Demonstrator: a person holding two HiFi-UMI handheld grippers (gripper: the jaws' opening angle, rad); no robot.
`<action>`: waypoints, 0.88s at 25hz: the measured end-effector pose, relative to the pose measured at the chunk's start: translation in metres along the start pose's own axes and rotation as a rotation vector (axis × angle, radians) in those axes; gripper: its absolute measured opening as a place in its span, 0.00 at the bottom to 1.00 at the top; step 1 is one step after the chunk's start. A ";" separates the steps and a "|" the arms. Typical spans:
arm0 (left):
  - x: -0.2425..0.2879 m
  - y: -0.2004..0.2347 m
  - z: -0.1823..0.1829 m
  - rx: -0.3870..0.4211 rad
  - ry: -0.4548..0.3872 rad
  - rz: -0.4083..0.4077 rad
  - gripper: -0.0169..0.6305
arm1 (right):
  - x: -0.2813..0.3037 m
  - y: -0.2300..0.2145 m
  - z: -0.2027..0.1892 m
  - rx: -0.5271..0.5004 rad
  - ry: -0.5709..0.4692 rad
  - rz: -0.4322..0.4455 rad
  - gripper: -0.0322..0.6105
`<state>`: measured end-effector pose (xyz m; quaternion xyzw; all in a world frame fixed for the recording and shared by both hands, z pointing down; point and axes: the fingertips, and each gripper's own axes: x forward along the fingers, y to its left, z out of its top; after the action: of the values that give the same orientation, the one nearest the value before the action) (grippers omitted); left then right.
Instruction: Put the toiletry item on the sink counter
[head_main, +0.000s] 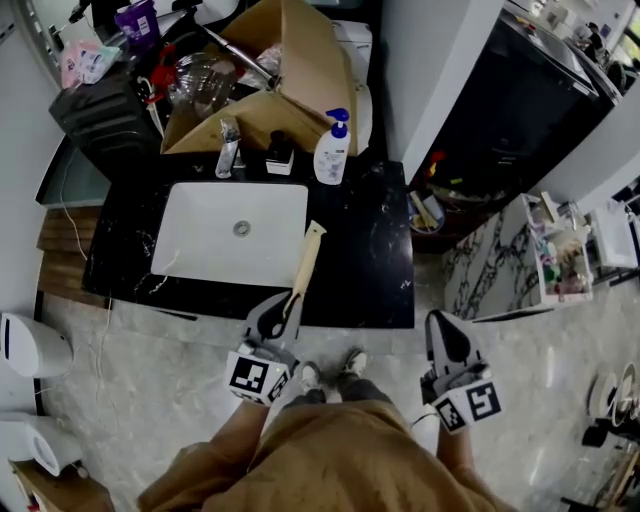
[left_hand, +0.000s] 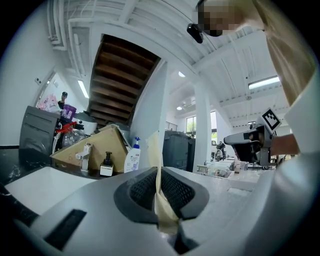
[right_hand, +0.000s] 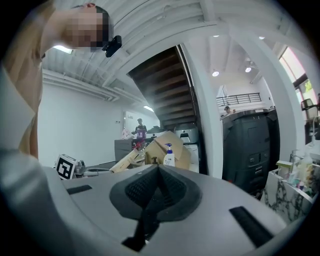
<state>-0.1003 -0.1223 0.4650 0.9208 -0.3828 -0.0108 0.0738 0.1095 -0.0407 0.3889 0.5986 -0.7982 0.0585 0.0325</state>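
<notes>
A long flat beige toiletry item sticks out from my left gripper, which is shut on its near end. The far end reaches over the black sink counter, just right of the white basin; I cannot tell whether it touches the counter. In the left gripper view the item shows edge-on, pinched between the pads. My right gripper is held lower, off the counter's front right corner. It is shut with nothing in it.
At the back of the counter stand a faucet, a small dark bottle and a white pump bottle. An open cardboard box lies behind them. A marble shelf unit stands to the right.
</notes>
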 end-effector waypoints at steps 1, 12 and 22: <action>0.005 0.000 0.000 0.001 -0.001 -0.001 0.06 | 0.006 -0.003 0.000 0.000 -0.001 0.007 0.05; 0.037 0.005 0.010 0.042 0.024 0.102 0.06 | 0.068 -0.047 0.016 -0.008 -0.038 0.145 0.05; 0.053 -0.002 0.002 0.031 0.078 0.168 0.06 | 0.098 -0.058 0.014 0.008 -0.051 0.245 0.05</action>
<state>-0.0621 -0.1586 0.4646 0.8862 -0.4558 0.0372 0.0750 0.1375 -0.1522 0.3898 0.4981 -0.8657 0.0500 0.0025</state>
